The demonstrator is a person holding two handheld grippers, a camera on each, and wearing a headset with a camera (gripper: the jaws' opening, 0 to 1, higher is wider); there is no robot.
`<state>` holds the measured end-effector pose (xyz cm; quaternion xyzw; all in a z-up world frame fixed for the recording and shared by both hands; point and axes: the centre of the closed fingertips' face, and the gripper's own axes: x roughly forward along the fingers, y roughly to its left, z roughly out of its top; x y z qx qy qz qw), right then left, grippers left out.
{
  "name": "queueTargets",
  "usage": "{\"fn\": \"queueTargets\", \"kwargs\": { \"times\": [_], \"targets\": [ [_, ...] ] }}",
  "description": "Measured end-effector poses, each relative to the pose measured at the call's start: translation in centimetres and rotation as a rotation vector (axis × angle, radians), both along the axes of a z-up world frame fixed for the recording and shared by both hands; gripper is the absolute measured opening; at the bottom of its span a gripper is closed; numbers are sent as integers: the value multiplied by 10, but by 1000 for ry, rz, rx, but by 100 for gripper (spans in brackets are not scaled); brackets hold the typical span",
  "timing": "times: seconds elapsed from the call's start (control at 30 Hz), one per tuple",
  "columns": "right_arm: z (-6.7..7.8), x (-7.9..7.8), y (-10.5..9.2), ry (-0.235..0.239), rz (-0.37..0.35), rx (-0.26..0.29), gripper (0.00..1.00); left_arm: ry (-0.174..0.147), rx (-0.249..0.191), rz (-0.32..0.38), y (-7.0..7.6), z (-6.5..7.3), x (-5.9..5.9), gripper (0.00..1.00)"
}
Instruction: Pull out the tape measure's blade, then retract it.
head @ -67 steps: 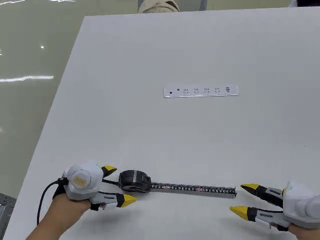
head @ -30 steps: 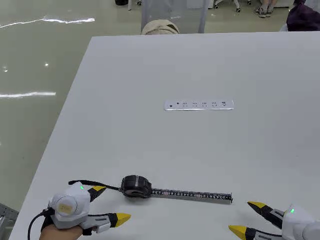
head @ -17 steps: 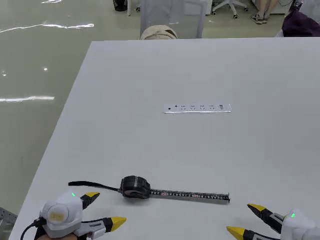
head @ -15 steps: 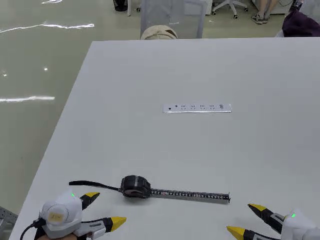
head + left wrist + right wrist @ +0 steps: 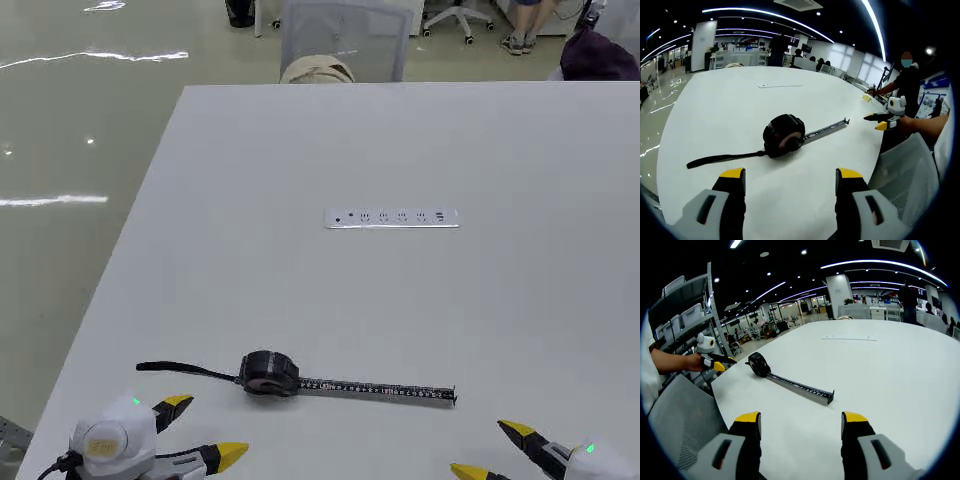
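Note:
A black tape measure (image 5: 270, 372) lies on the white table (image 5: 400, 300) near the front edge, its blade (image 5: 385, 391) pulled out to the right and its wrist strap (image 5: 185, 370) trailing left. In the left gripper view the case (image 5: 784, 135) sits ahead of the jaws, with the blade (image 5: 826, 129) running right. My left gripper (image 5: 205, 430) is open, back from the case and touching nothing. Open too is my right gripper (image 5: 500, 450), which hangs short of the blade's tip (image 5: 829, 398). The case (image 5: 759, 364) lies further off in the right gripper view.
A white power strip (image 5: 391, 218) lies flat at the table's middle. A chair (image 5: 340, 40) stands beyond the far edge. The table's left edge runs close to the left gripper, with glossy floor (image 5: 70, 170) beyond it.
Both grippers have drawn back toward the person, away from the tape measure. The tape measure lies where it was, blade still out. The head camera has tilted up.

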<state>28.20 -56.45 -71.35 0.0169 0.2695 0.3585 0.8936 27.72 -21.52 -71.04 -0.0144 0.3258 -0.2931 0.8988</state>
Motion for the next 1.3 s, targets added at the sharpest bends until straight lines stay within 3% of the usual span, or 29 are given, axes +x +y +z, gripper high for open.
{"fn": "queueTargets", "kwargs": {
  "times": [0.7,1.3],
  "targets": [
    [0,-16,1,-23,-49,28,66,-15,-22,56,7,-3,-22,70],
    [0,-20,5,-20,-41,40,66,2,-13,48,5,-7,-24,69]
  ]
}}
